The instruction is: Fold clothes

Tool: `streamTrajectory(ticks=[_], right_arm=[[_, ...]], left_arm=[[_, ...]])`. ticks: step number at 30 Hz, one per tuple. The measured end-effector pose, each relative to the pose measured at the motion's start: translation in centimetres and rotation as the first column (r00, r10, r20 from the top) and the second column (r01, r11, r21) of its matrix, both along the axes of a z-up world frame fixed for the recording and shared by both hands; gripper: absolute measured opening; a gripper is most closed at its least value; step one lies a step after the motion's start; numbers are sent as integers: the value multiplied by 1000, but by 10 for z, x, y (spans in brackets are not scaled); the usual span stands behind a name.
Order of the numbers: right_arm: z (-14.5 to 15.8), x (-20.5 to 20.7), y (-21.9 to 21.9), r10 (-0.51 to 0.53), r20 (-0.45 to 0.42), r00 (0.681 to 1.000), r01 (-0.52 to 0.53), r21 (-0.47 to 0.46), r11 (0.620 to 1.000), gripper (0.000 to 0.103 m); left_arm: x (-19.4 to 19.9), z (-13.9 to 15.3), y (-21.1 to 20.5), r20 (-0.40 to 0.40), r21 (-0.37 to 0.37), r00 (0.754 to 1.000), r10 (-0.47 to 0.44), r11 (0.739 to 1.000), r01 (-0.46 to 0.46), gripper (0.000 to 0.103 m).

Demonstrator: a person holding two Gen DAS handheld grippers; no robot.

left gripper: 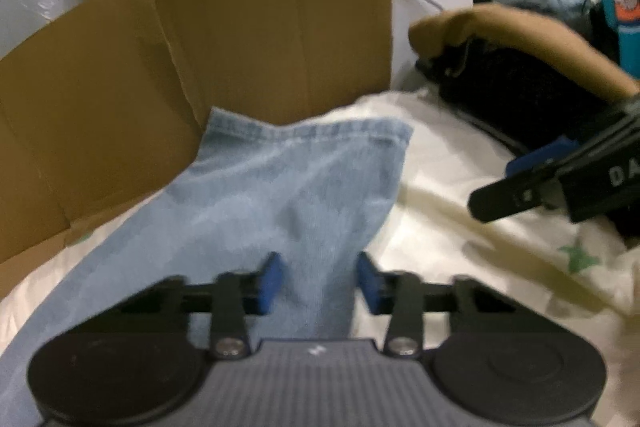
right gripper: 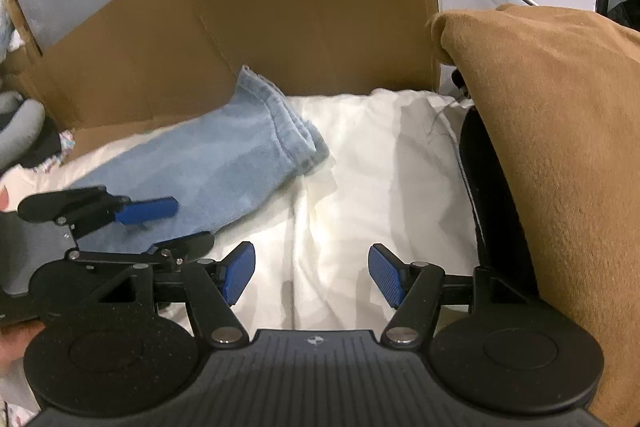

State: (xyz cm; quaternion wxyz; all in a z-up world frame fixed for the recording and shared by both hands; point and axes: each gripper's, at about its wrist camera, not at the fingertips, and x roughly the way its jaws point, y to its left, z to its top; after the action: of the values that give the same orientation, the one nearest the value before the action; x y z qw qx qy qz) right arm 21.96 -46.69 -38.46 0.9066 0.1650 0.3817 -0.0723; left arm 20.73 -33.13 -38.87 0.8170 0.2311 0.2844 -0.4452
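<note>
A light blue denim garment (left gripper: pixel 288 187) lies on a white bedsheet (left gripper: pixel 460 227), its hemmed end toward the cardboard. My left gripper (left gripper: pixel 320 283) has a bunched strip of this denim between its blue pads, which press on it from both sides. The right wrist view shows the same left gripper (right gripper: pixel 188 223) from the side, low at the left, with the denim (right gripper: pixel 208 163) running between its two fingers. My right gripper (right gripper: pixel 312 275) stands open over bare white sheet (right gripper: pixel 380 167), to the right of the denim and holding nothing. It also shows at the right edge as the right gripper (left gripper: pixel 494 183).
A tall cardboard sheet (right gripper: pixel 300 7) stands behind the bed like a wall. A brown cushion (right gripper: pixel 560 147) over a black object (left gripper: pixel 520 87) bounds the right side. A hand shows at the lower left of the right wrist view. Clutter sits at the far right.
</note>
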Motion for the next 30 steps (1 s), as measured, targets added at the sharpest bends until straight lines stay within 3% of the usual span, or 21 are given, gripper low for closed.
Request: streamTrajectory(ticks=[2, 5, 10, 15, 23, 30], right_arm=[[1, 4, 0, 5, 12, 1000, -5, 2, 1000, 65], [2, 15, -1, 15, 26, 1000, -16, 23, 1000, 58], [4, 35, 5, 53, 57, 997, -54, 21, 998, 57], [7, 54, 15, 106, 93, 990, -108, 17, 994, 57], [9, 83, 18, 136, 97, 986, -133, -34, 991, 53], [-14, 94, 11, 137, -12, 991, -137, -36, 990, 50]], left_arm=[[5, 5, 3, -39, -41, 999, -9, 999, 8, 6], [15, 11, 6, -118, -105, 993, -3, 994, -10, 4], [31, 21, 14, -227, -201, 974, 23, 977, -70, 3], [40, 31, 19, -288, -267, 957, 29, 957, -109, 3], [47, 38, 26, -299, -304, 954, 36, 944, -131, 2], [46, 36, 27, -301, -295, 954, 15, 949, -108, 2]])
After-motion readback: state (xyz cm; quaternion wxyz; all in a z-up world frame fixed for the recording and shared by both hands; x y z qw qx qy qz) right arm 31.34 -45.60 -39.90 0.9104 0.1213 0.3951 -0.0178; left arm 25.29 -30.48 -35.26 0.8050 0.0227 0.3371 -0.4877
